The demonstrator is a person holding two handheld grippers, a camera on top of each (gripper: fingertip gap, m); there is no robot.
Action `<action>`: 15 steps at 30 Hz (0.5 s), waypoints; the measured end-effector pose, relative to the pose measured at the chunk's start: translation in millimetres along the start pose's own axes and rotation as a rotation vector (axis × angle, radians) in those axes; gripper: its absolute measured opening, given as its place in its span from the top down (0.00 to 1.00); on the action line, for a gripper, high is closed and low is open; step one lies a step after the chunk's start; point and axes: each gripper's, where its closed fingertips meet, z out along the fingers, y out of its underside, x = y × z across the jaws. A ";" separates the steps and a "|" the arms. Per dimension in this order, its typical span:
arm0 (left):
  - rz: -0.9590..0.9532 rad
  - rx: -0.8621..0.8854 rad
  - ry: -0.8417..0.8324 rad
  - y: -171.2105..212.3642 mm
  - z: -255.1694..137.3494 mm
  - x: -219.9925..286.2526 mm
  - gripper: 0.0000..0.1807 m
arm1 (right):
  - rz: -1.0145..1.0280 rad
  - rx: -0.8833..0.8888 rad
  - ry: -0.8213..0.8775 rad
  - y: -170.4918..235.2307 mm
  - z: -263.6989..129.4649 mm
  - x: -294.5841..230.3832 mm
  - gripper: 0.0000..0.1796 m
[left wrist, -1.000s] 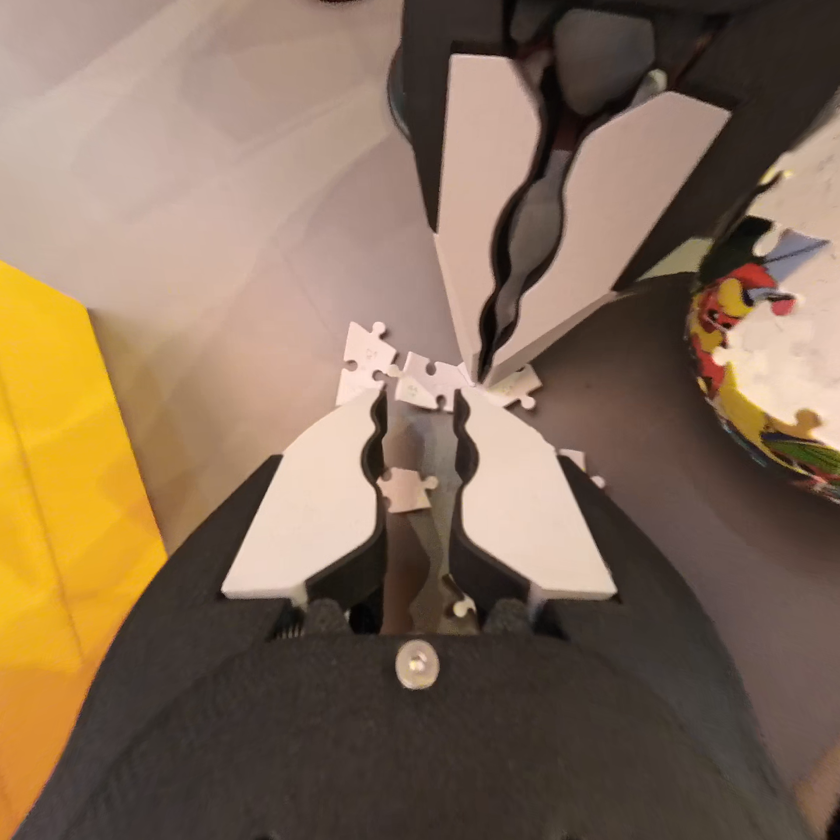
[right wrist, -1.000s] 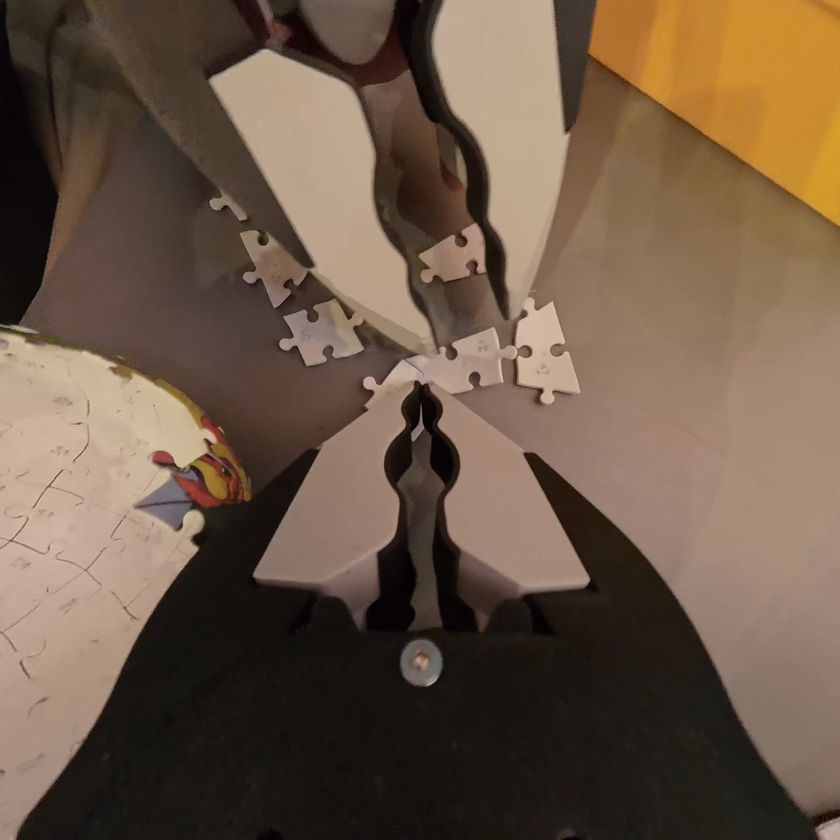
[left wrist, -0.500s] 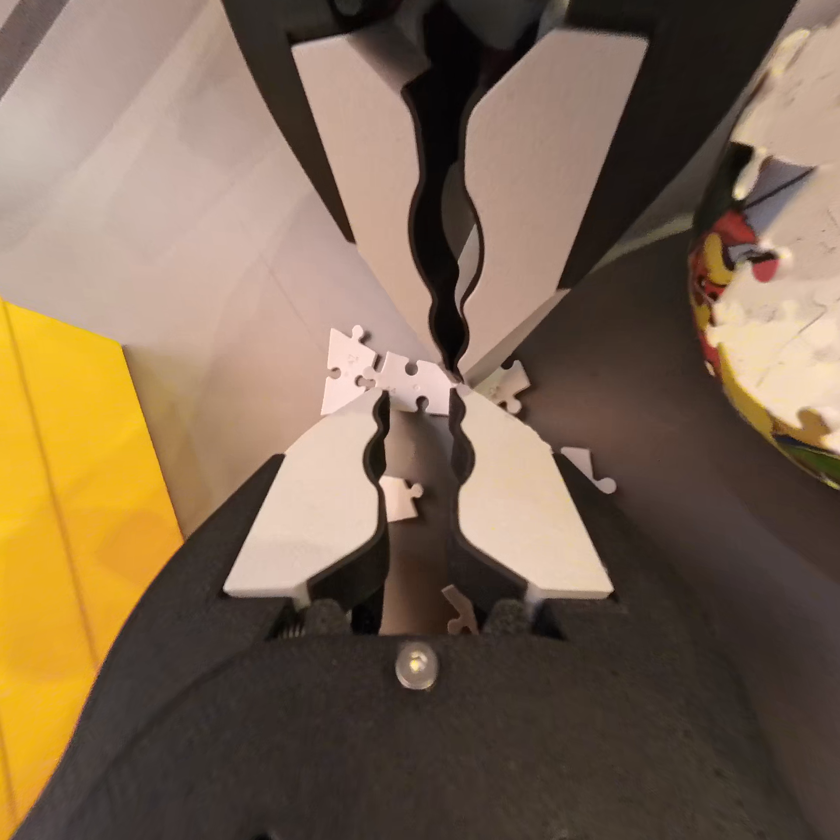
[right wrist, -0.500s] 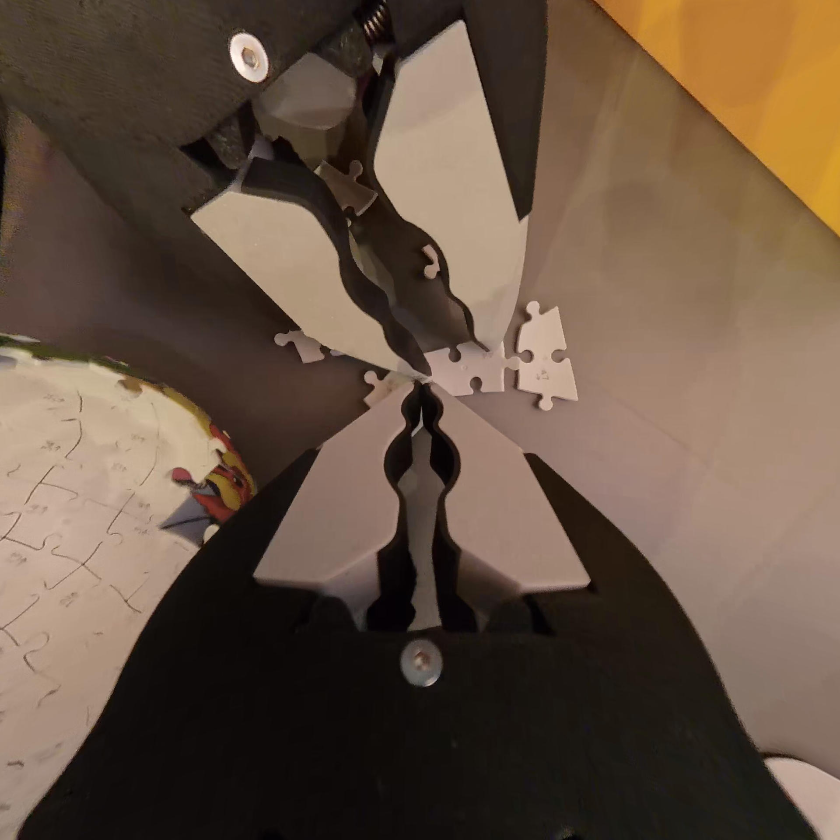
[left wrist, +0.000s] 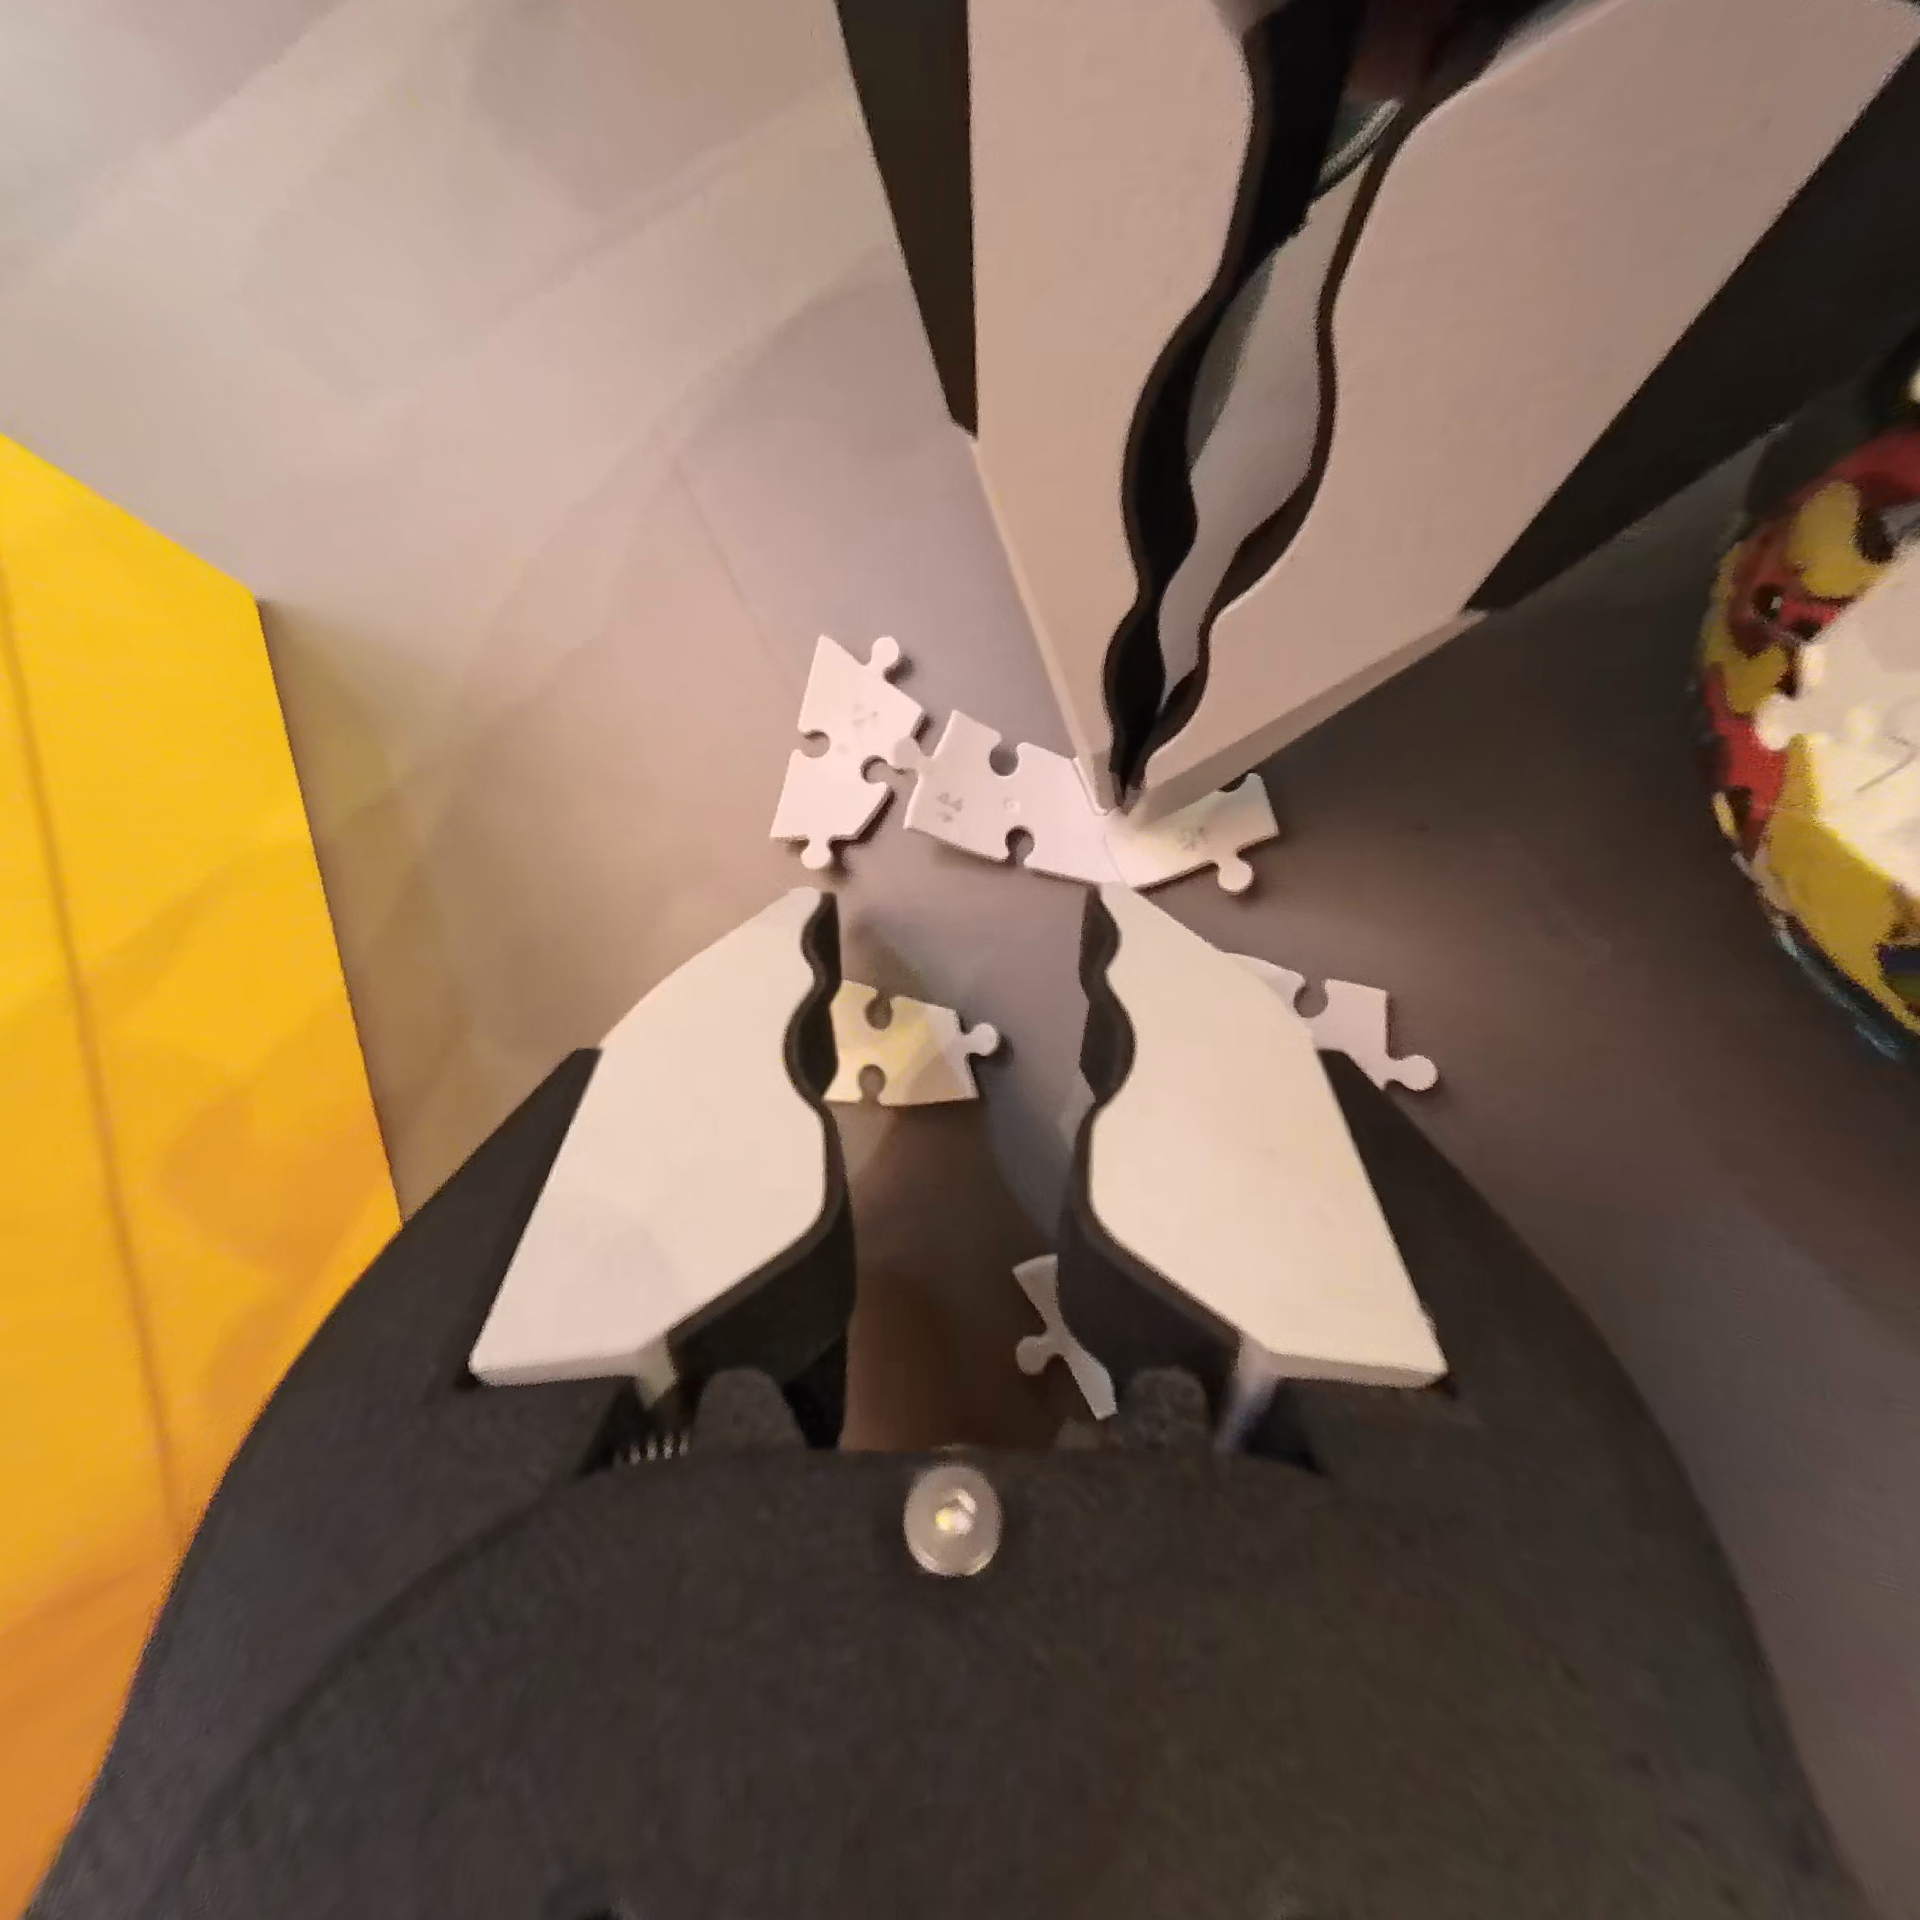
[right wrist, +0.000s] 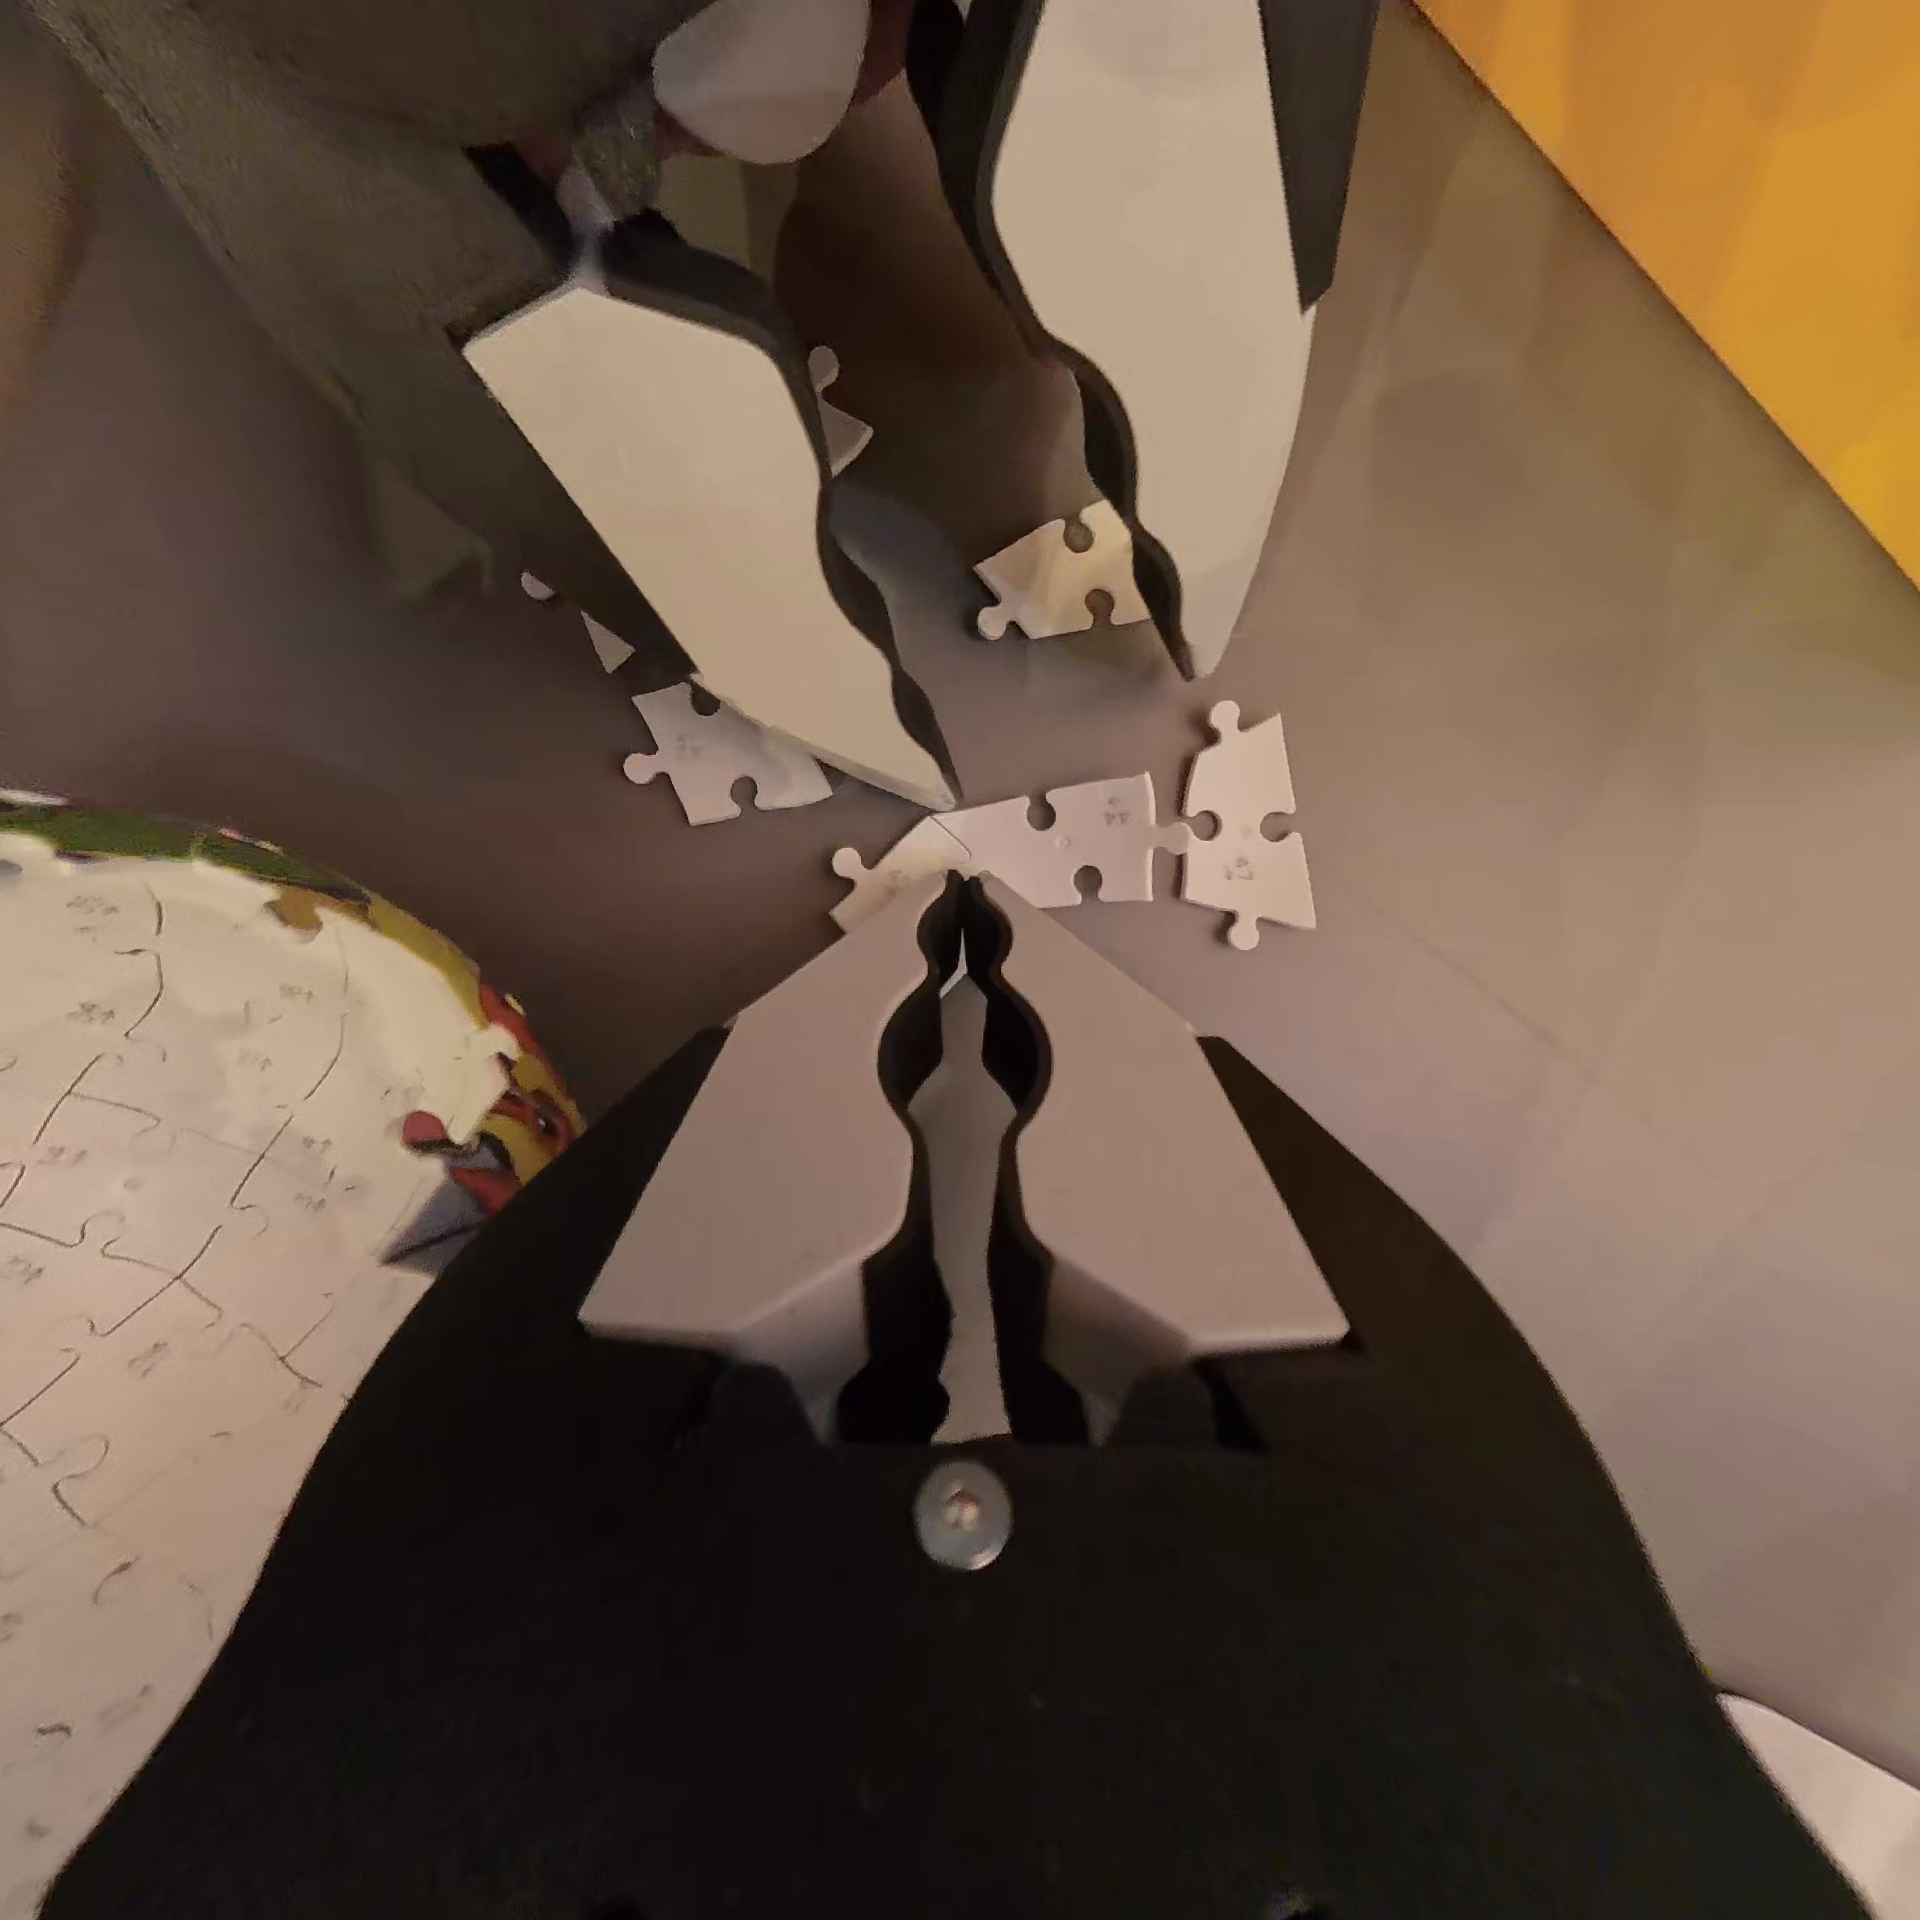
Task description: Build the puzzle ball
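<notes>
1. The left gripper (left wrist: 961,914) is now being held wide open. A moment ago its fingers were closer together, right at the edge of a white puzzle piece (left wrist: 1003,805). Nothing is being held by it now; only grey table (left wrist: 416,416) is being seen in the gap.
2. The right gripper (right wrist: 956,883) is being kept shut, just as before. Its tips are being pressed together on the corner of that same piece (right wrist: 1081,842), in the middle of the frame.
3. So the piece is probably being handed over to the right gripper alone, ready to be lifted.
4. A second piece (right wrist: 1247,831) is being touched by the pinched one, on its right side. It may be dragged along.
5. More loose pieces are lying around the open fingers; one (left wrist: 904,1049) is being seen between them.
6. The puzzle ball (right wrist: 208,1195) is waiting half built at the lower left of the right wrist view, white inside showing.
7. A yellow board (left wrist: 125,935) is being seen at the left edge.
</notes>
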 end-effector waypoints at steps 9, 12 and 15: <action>-0.057 0.021 0.060 1.3 -6.7 2.1 0.74 | 0.048 0.048 -0.005 -3.1 0.9 2.1 1.00; -0.055 0.012 0.058 6.1 -4.1 2.5 0.74 | 0.053 0.070 -0.017 -5.9 1.3 1.2 1.00; -0.055 0.011 0.056 7.1 -4.1 0.8 0.74 | 0.045 0.085 -0.016 -10.9 1.3 1.1 1.00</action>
